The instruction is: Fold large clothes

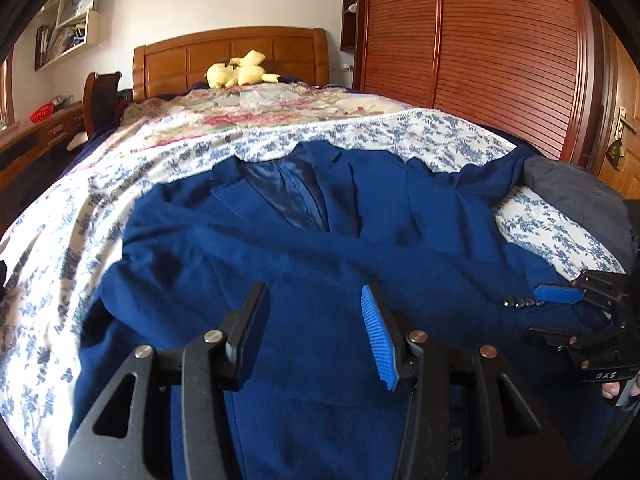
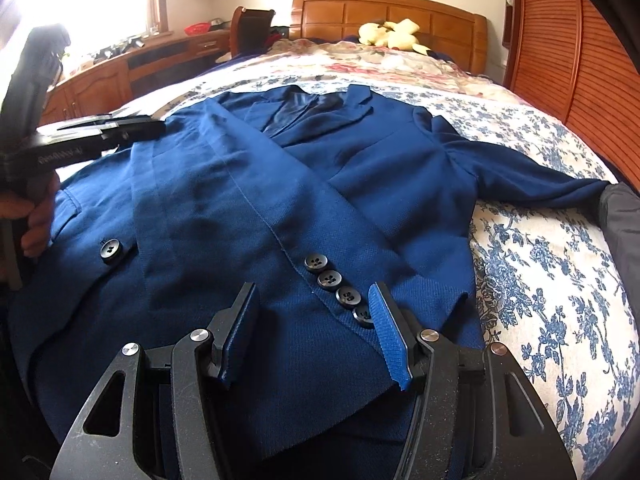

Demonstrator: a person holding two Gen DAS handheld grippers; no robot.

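The blue jacket (image 2: 248,184) lies front-up on the bed (image 2: 552,280), its collar toward the wooden headboard (image 2: 388,12) and its hem toward the cameras. One sleeve (image 2: 224,168) is folded across the chest, so its cuff with four dark buttons (image 2: 340,286) rests on the lower front. The other sleeve (image 2: 520,168) stretches out sideways over the blue-and-white flowered sheet to a dark grey cloth (image 2: 624,216) at the bed's edge. A single larger button (image 2: 111,251) sits on the jacket's front near the left side of the right wrist view.

The right gripper (image 2: 314,336) hovers just above the folded cuff with its fingers (image 2: 390,340) spread apart and nothing between them; the row of buttons lies just ahead of the right-hand finger. The left gripper (image 1: 316,336) hangs over the lower middle of the jacket, its fingers (image 1: 378,336) likewise parted and empty. In the right wrist view the left gripper appears at the far left, held by a hand (image 2: 34,216) above the jacket's edge.

A yellow plush toy (image 1: 240,70) lies by the headboard on a pink flowered quilt (image 1: 248,108). A slatted wooden wardrobe (image 1: 500,48) stands beside the bed, and a wall shelf (image 1: 68,28) with books hangs on the opposite side.
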